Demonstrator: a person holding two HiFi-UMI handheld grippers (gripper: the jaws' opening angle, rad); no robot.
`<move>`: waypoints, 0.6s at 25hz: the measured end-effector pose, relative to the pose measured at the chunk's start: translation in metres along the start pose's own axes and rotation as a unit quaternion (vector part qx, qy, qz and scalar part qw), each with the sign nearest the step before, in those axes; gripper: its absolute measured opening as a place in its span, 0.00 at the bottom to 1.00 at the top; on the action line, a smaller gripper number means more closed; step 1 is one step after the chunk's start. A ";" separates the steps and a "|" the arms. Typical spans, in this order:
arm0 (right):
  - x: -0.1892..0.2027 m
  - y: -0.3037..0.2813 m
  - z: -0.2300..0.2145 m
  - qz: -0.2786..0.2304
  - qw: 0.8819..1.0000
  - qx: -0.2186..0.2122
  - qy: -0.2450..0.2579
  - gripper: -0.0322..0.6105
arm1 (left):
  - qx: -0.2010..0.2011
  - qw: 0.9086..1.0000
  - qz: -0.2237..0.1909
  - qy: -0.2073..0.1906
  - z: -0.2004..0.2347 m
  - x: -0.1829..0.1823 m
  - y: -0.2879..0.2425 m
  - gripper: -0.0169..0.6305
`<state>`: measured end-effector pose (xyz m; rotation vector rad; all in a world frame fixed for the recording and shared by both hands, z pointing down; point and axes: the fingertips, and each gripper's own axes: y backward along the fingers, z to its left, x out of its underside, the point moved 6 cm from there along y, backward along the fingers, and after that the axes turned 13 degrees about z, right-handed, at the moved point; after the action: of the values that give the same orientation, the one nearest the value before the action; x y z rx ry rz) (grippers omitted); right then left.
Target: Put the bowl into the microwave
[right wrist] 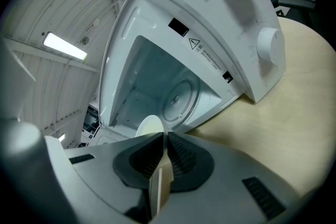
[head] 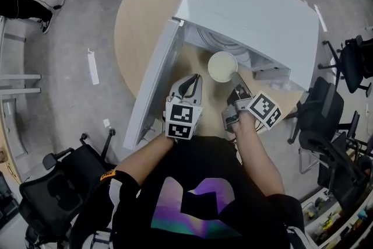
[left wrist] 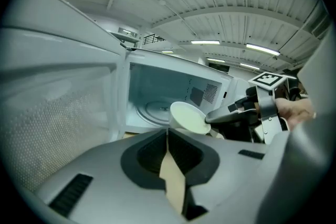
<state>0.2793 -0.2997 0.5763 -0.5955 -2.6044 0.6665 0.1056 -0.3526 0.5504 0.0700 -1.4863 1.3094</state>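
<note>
Bowl (head: 222, 66): pale and empty, hanging just in front of the microwave's open mouth, above the table, not yet inside.
Right gripper (head: 238, 86): its jaws are pinching the bowl's near rim, which is showing as a thin edge between them, and holding the bowl up.
Left gripper (head: 191, 83): its jaws are pressing together on nothing, hovering near the bowl on the door side.
Microwave (head: 250, 9): white, sitting on the round wooden table (head: 134, 20), its door (head: 152, 87) standing wide open at the left.
Turntable (right wrist: 181, 96): showing inside the cavity behind the bowl.
</note>
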 end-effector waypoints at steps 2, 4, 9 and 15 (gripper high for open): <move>-0.007 -0.004 0.002 -0.006 1.000 0.003 -0.003 0.11 | -0.003 1.000 -0.007 0.005 0.002 -0.009 -0.001 0.10; -0.014 -0.009 0.003 -0.012 1.000 0.007 -0.007 0.11 | -0.008 1.000 -0.012 0.010 0.005 -0.016 -0.004 0.10; -0.032 -0.023 0.002 -0.031 0.999 0.009 -0.023 0.11 | -0.022 0.999 -0.023 0.026 0.010 -0.033 -0.013 0.10; -0.053 -0.042 -0.004 -0.067 0.997 0.008 -0.039 0.11 | -0.039 0.998 -0.019 0.034 0.016 -0.042 -0.018 0.10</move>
<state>0.3126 -0.3571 0.5876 -0.3924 -2.6790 0.6797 0.1229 -0.3950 0.5356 0.0023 -1.4696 1.2098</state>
